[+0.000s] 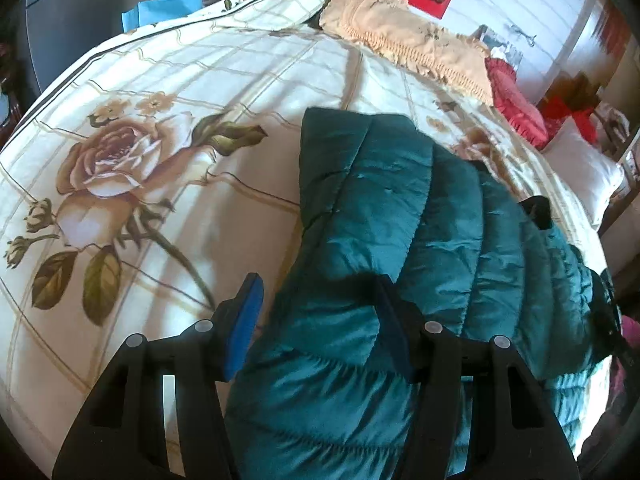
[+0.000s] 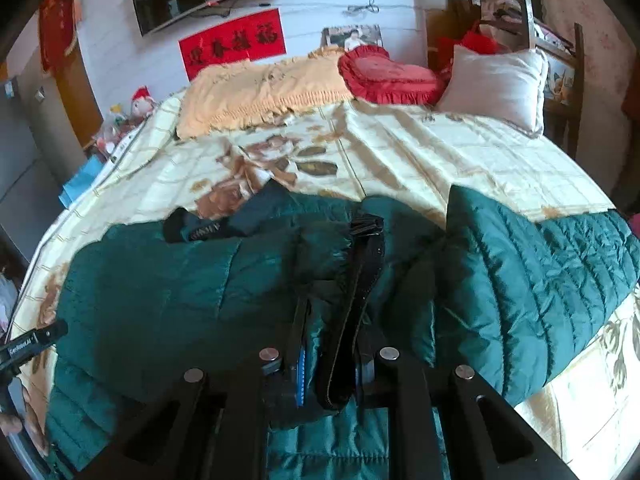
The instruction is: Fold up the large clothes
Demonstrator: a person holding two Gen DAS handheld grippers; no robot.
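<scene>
A dark green quilted jacket (image 1: pixel 400 216) lies on a cream bedspread with rose prints (image 1: pixel 160 128). My left gripper (image 1: pixel 316 296) is open just above the jacket's left edge, one finger over the bedspread and the other over the jacket. In the right wrist view the jacket (image 2: pixel 160 280) spreads across the bed, one sleeve (image 2: pixel 540 272) out to the right. My right gripper (image 2: pixel 332 340) is shut on the jacket's dark-trimmed front edge (image 2: pixel 360 272), which bunches between the fingers.
At the head of the bed lie an orange fringed blanket (image 2: pixel 260 88), a red heart cushion (image 2: pixel 388 76) and a white pillow (image 2: pixel 496 84). A blue bag (image 1: pixel 168 6) and toys stand beside the bed. The other gripper's tip (image 2: pixel 32 344) shows at left.
</scene>
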